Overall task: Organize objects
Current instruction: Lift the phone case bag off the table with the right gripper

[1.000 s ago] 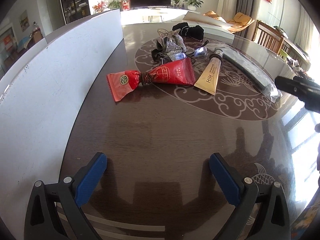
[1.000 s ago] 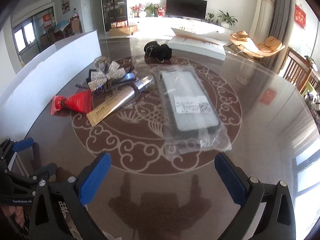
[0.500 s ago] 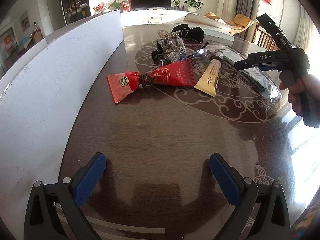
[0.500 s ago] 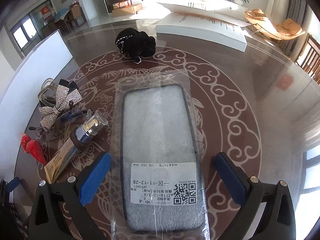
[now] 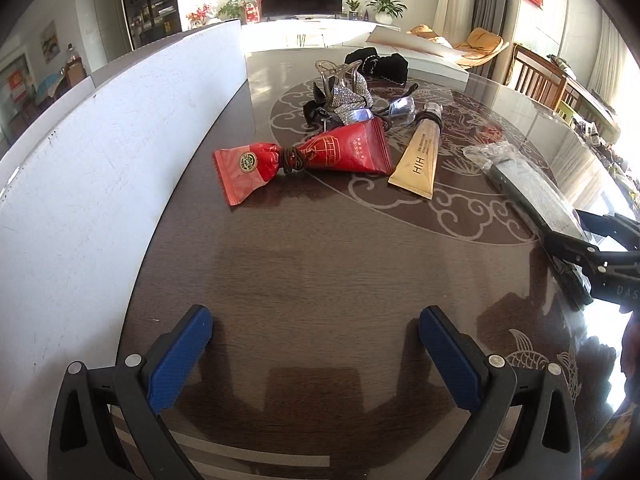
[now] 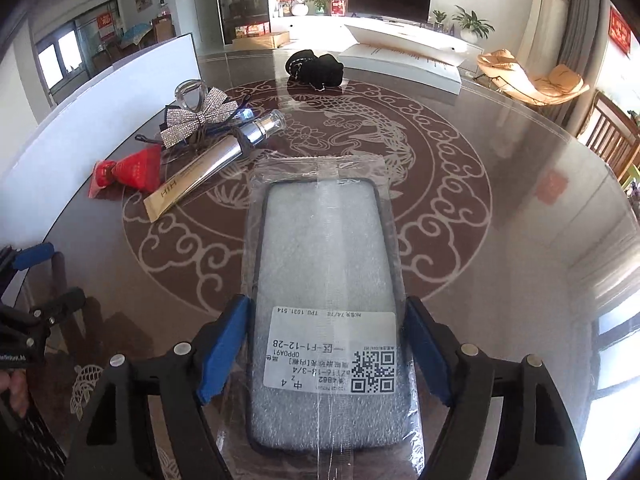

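Note:
My right gripper is shut on a bagged phone case with a white label, its blue pads pressing both long edges near the label end. The case also shows in the left wrist view at the right, with the right gripper on its near end. My left gripper is open and empty, low over the dark table near the front. Ahead of it lie a red packet, a gold tube, a rhinestone bow clip and a black pouch.
A tall white board runs along the table's left side. A white flat box lies at the far edge. The round table has a fish pattern. Wooden chairs stand at the right.
My right gripper has come down over the phone case and closed on its label end. The left gripper has stayed still and open.

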